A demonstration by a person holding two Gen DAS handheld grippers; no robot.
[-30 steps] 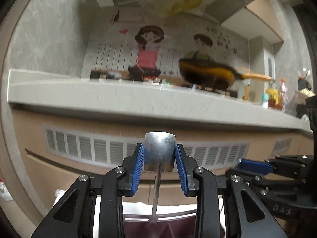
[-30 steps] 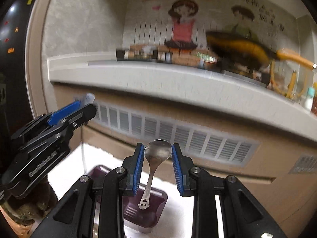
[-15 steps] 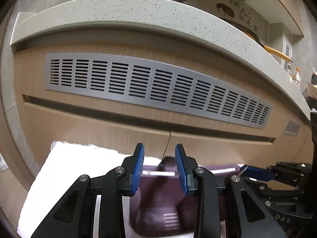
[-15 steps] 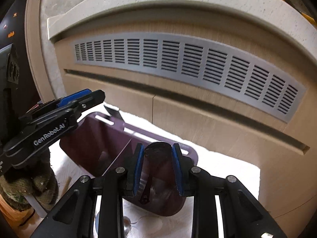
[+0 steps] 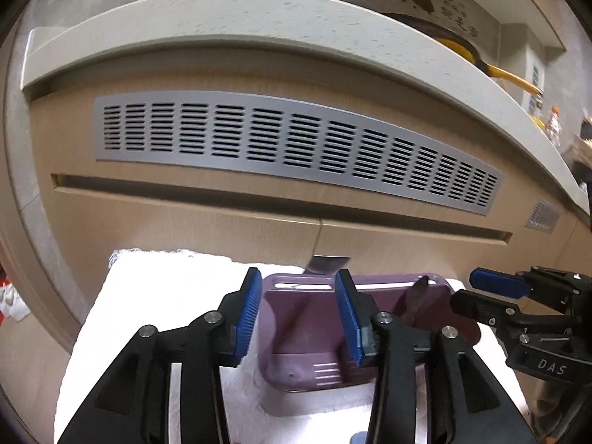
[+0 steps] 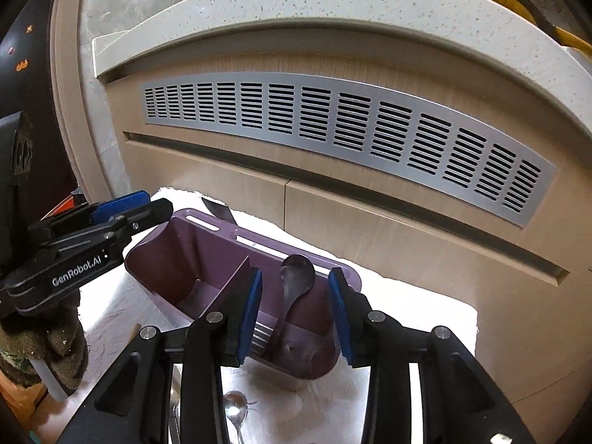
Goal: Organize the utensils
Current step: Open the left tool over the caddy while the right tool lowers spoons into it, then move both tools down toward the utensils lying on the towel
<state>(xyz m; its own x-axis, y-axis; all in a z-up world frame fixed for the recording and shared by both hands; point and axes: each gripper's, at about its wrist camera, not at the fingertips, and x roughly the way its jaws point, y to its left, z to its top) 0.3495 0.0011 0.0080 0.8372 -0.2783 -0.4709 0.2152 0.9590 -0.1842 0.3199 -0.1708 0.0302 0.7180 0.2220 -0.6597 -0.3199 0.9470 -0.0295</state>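
Observation:
A purple two-compartment utensil holder [image 6: 185, 259] stands on a white towel; it also shows in the left wrist view [image 5: 314, 333]. A metal spoon [image 6: 296, 281] stands bowl-up in its right compartment, between my right gripper's [image 6: 294, 310] open fingers. A flat-ended metal utensil [image 5: 327, 263] sticks up at the holder's back left; it also shows in the right wrist view [image 6: 218, 207]. My left gripper [image 5: 298, 318] is open and empty just above the left compartment.
The white towel [image 5: 166, 296] lies before a wooden cabinet front [image 6: 407, 229] with a grey vent grille [image 5: 296, 144]. More spoons [image 6: 236, 410] lie on the towel near me. A countertop edge [image 5: 259, 33] overhangs above.
Both grippers came down to the holder and opened. The flat utensil left my left gripper and the spoon left my right gripper; both now stand in the holder.

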